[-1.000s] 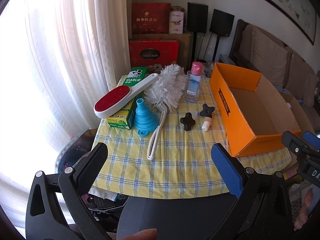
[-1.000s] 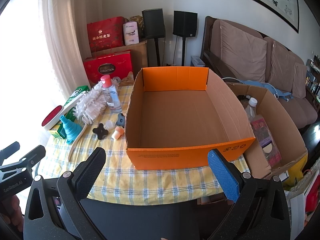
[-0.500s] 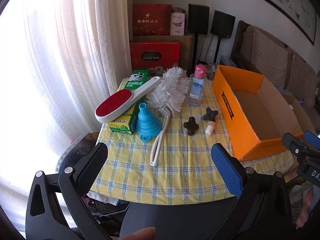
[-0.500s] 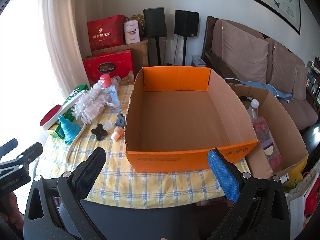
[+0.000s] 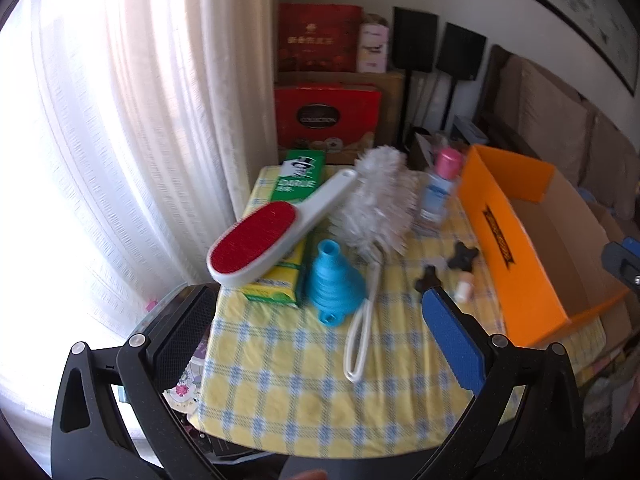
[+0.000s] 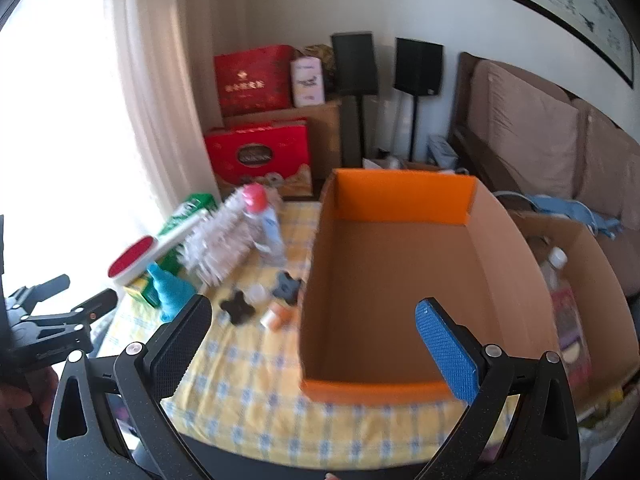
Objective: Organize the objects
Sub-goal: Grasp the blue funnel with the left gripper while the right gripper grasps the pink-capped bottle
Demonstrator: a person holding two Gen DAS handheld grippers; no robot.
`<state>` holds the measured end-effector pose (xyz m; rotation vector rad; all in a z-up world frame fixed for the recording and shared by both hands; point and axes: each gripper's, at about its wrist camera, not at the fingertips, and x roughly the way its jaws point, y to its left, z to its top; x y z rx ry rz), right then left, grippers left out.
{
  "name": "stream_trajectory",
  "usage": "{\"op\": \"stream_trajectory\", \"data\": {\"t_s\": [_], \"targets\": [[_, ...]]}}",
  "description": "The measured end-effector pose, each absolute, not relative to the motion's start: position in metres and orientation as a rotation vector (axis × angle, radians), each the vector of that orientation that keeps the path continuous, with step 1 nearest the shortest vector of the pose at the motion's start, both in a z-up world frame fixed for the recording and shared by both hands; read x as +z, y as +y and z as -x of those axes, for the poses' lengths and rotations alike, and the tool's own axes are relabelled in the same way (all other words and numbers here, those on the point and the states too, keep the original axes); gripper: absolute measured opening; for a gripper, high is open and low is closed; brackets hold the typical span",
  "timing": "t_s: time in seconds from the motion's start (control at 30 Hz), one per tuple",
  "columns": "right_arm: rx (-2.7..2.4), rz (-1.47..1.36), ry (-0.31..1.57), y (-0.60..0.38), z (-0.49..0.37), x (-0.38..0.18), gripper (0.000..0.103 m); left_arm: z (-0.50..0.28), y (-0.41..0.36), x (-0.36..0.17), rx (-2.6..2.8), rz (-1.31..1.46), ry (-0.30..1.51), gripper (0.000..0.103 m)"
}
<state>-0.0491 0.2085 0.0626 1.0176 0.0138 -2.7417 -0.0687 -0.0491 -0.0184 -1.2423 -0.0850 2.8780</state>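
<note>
The empty orange cardboard box [image 6: 404, 280] sits open-topped on the right half of the bench [image 5: 304, 380], which wears a yellow and blue checked cloth; the box's near right corner looks to jut past the bench edge. Left of it lie the loose things: a red-faced white lint brush [image 5: 272, 236] resting on a green toothpaste carton [image 5: 294, 200] at the far left edge, a blue collapsible funnel [image 5: 334, 284] just beside the carton, and a white fluffy duster [image 5: 378, 204] with its loop handle pointing toward me. A clear bottle with a pink cap [image 5: 438, 188] stands near the box's far left corner. Two black cross-shaped knobs [image 6: 238, 308] and a small white and orange stopper [image 6: 276, 316] lie close to the box's left wall.

The near part of the cloth is bare, leaving open room. My left hand-held gripper [image 5: 320, 332] hangs over that near edge, spread wide with nothing in it. My right hand-held gripper [image 6: 314, 344] is likewise wide apart and empty, above the box's near wall.
</note>
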Motion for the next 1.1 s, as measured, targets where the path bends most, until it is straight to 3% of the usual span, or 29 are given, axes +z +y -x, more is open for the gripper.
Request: {"op": "stream_trajectory", "data": {"t_s": [0.5, 0.8, 0.9, 0.97, 1.1], "targets": [[-2.673, -0.947, 0.064, 0.157, 0.122, 0.07, 0.1, 0.119, -0.102, -0.032, 2.841, 1.199, -0.199, 0.103], [-2.642, -0.972, 0.089, 0.127, 0.167, 0.048, 0.079, 0.124, -0.084, -0.053, 2.791, 1.202, -0.243, 0.101], [-2.63, -1.023, 0.085, 0.119, 0.185, 0.035, 0.068, 0.127, -0.078, -0.056, 2.783, 1.195, -0.253, 0.095], [-2.617, -1.057, 0.078, 0.117, 0.196, 0.028, 0.053, 0.127, -0.075, -0.058, 2.784, 1.183, -0.264, 0.092], [-2.616, -1.113, 0.061, 0.115, 0.216, 0.015, 0.047, 0.133, -0.072, -0.06, 2.761, 1.166, -0.301, 0.077]]}}
